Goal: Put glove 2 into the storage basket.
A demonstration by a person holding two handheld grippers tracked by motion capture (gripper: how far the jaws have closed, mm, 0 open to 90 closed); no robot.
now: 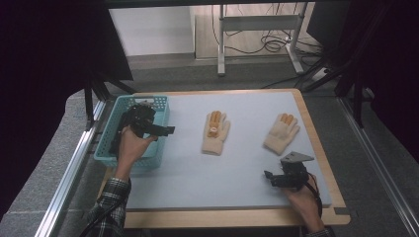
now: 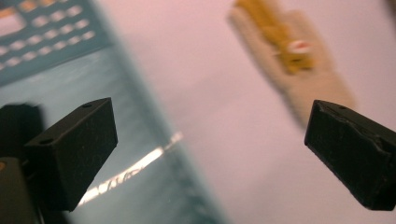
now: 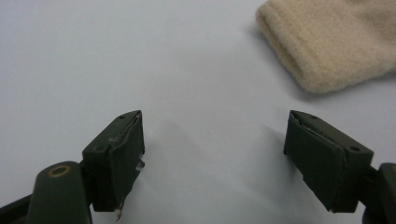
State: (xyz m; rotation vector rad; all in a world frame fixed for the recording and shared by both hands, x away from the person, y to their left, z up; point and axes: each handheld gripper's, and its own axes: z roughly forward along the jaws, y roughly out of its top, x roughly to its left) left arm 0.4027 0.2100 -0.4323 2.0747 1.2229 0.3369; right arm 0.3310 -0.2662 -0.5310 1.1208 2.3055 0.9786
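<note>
High view, centre: two knit gloves [image 1: 216,132], [image 1: 281,133] — soft, light, limp; pinch yours at the cuff. Both grippers [image 1: 170,130], [image 1: 267,177] gape wide, empty.

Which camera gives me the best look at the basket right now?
The high view: the whole teal basket shows at the table's left edge, under the left gripper. The left gripper view shows a blurred part of its wall and floor.
</note>
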